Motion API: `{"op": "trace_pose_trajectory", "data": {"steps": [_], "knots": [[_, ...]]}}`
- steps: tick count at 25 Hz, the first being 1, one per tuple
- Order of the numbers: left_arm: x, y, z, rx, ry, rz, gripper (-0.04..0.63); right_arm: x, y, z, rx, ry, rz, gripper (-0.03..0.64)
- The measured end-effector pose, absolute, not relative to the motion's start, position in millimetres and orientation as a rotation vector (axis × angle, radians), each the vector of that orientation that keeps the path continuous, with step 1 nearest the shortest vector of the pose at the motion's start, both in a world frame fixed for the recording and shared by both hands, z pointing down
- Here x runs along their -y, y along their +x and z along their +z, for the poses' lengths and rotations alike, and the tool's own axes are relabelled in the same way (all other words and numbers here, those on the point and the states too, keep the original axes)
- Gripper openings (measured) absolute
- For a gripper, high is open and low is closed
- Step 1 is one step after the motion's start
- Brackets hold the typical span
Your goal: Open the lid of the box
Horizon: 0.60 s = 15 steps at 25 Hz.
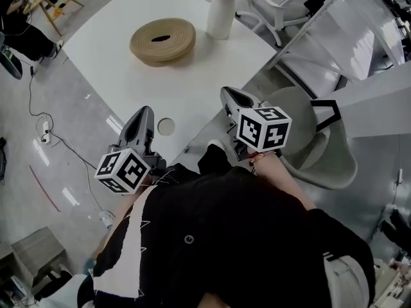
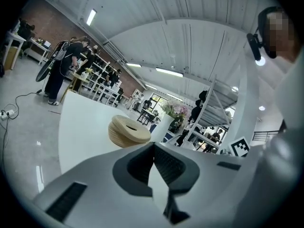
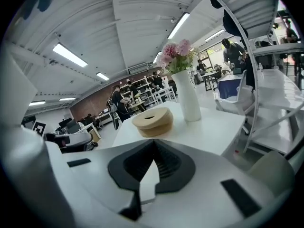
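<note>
Left gripper point(image 1: 146, 110) and right gripper point(image 1: 228, 92) at table point(image 1: 212, 69) edge, jaws together, empty.
Woven box point(image 1: 163, 40) sits farther in (vase point(image 1: 221, 15) just beside it); grey chair point(image 1: 321, 154) at right.

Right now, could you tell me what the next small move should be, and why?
Probably bring the left gripper and right gripper forward to the box, opening their jaws: both are shut, empty and well short of it.
</note>
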<state>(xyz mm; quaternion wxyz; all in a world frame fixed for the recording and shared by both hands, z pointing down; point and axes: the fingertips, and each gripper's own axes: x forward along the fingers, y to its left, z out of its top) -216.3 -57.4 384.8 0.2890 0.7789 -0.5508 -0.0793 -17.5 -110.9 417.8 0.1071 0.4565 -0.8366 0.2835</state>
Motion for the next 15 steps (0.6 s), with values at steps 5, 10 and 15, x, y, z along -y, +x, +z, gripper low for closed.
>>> {"op": "trace_pose_trajectory", "data": {"steps": [5,10,15], "knots": [[96.4,-208.0,381.7,1.494,2.039,-0.22,0.009,161.5,-10.8,409.3,2.487,1.296,0.838,0.005],[131.2,-196.8,373.9,1.524,2.046,-0.214,0.009,205.9,-6.0,399.7,2.541,1.246,0.82,0.005],[157.5,-184.7,373.6,1.564,2.056,-0.191,0.009,234.5,4.2,405.7,2.567,1.208,0.827,0.005]]}}
